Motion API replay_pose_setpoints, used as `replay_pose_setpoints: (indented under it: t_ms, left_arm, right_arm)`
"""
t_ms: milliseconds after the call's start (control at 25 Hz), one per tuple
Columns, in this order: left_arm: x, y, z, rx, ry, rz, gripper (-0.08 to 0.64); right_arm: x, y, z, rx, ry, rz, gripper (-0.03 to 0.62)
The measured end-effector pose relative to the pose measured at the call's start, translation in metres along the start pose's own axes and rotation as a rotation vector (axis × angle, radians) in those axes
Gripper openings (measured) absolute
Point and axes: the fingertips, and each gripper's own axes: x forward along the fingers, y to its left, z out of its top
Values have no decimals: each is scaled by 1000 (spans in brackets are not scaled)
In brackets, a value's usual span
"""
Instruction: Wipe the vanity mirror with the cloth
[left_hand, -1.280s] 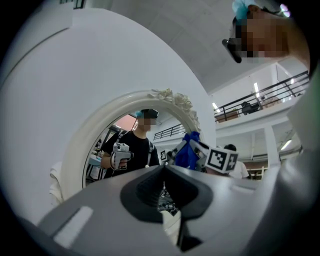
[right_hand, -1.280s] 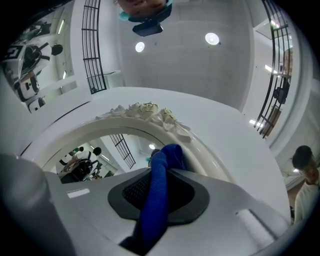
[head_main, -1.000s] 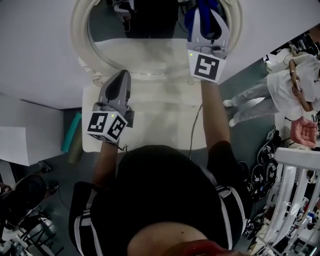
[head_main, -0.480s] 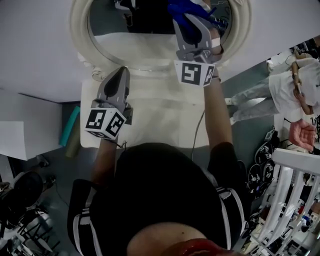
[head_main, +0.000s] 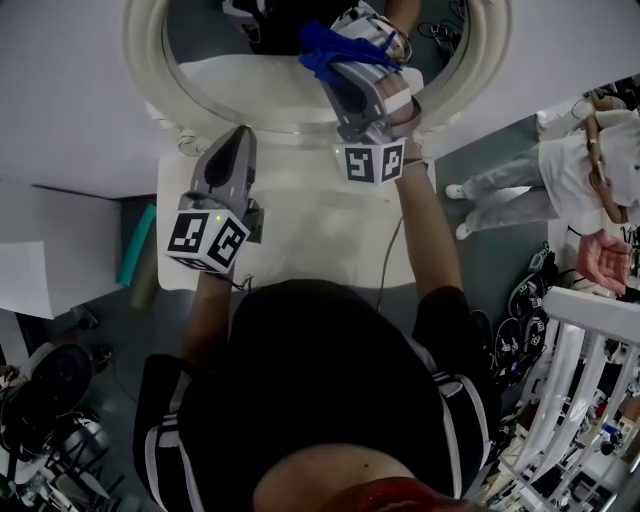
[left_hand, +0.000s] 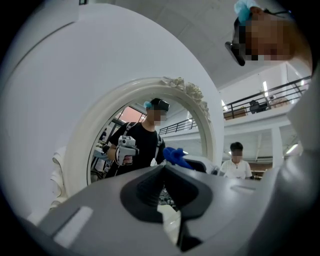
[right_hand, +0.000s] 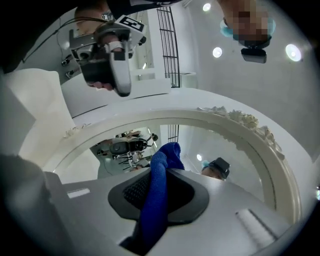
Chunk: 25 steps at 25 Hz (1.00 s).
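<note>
Pinching blue cloth in right gripper over vanity mirror at 12 o'clock, holding left gripper pressed together, empty, beside frame rim at 7 o'clock

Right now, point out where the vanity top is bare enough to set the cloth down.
The vanity top is bare in the middle, bordered by the left gripper, the right forearm, the mirror frame and the person's torso. A cable crosses its right side. Crowded: by the glass, where the right gripper holds the cloth.
</note>
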Motion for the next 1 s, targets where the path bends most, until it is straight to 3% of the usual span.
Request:
replay_pose_setpoints:
  t_ms: [560,1000]
  left_arm:
    - [11,6,-26,-39,56,16,12]
    - [8,18,-48,-64,94,53,12]
  right_arm:
    - [-26,134,-34,-9,61,307,61]
    - [-47,235,-65,16,242,648,61]
